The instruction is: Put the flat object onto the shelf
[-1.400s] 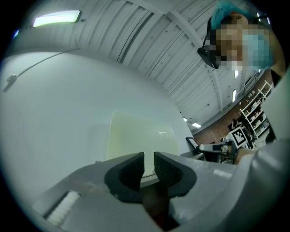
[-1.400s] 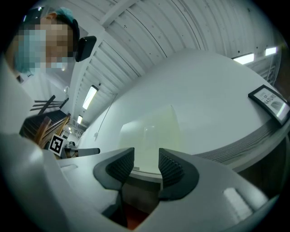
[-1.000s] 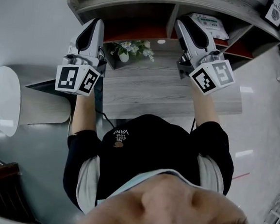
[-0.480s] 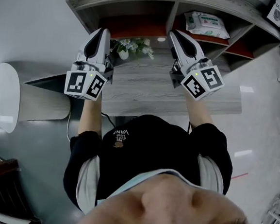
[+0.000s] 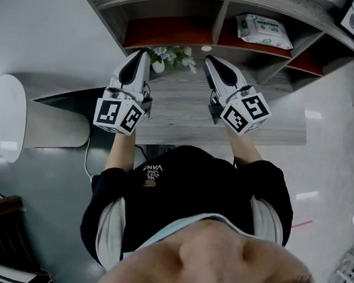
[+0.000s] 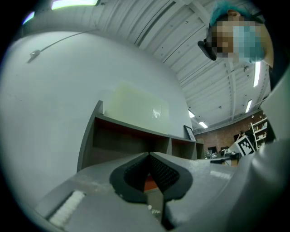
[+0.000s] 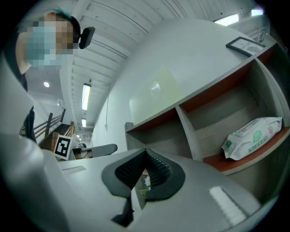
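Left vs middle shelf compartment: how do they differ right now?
The left compartment looks empty; the middle compartment holds a white wipes pack lying flat. A small flower pot stands before the left compartment, none before the middle compartment. Both have red floors and grey walls.

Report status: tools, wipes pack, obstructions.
Left tool shut, empty. Right tool shut, empty. Wipes pack lying in shelf's right compartment. Flower pot on desk between the tools.

A flat white packet [image 5: 264, 30], perhaps wet wipes, lies in the right compartment of the shelf [image 5: 168, 33], ahead and right of the right gripper [image 5: 210, 61], well apart.
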A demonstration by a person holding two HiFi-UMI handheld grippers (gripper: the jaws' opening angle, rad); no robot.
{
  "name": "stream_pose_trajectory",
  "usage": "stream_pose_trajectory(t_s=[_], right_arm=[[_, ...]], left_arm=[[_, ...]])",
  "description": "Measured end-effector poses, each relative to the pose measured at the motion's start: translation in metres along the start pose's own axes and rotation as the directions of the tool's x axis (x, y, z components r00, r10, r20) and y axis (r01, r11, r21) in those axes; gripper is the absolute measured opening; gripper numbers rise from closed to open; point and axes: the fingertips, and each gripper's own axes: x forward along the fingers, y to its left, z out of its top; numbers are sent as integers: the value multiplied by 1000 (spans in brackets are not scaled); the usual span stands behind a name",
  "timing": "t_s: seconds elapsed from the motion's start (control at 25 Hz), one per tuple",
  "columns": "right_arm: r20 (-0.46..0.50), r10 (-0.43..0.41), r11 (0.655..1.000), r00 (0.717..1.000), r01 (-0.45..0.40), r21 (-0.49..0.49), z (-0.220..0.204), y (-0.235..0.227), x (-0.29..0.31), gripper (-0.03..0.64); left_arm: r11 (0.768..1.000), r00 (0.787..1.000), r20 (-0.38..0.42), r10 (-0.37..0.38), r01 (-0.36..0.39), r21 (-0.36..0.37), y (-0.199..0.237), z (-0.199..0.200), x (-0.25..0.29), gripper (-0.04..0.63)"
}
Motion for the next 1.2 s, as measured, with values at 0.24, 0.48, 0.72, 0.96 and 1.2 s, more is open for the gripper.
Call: stream_pose_trajectory(t_s=[0.24, 0.48, 0.72, 0.96, 1.2], right_arm=[[-38, 7, 1000, 999, -6, 24, -19, 6, -4, 0], [-75, -1, 998, 997, 5, 55, -38, 7, -11, 0], [-121, -15, 994, 993, 28, 101, -61, 9, -20, 0], [-161, -24, 991, 987, 45, 127, -77, 11, -28, -2], [-207, -35, 989, 978, 63, 130, -91, 12, -36, -2]], left_arm=[[1000, 998, -59, 13, -14, -18, -4, -25, -14, 2], [999, 993, -118, 12, -18, -51, -10, -52, -26, 2], [995, 986, -165, 14, -30, -92, -12, -71, -38, 2], [992, 978, -207, 3, -28, -120, -19, -88, -45, 2], [989, 970, -243, -7, -29, -145, -24, -103, -52, 2]])
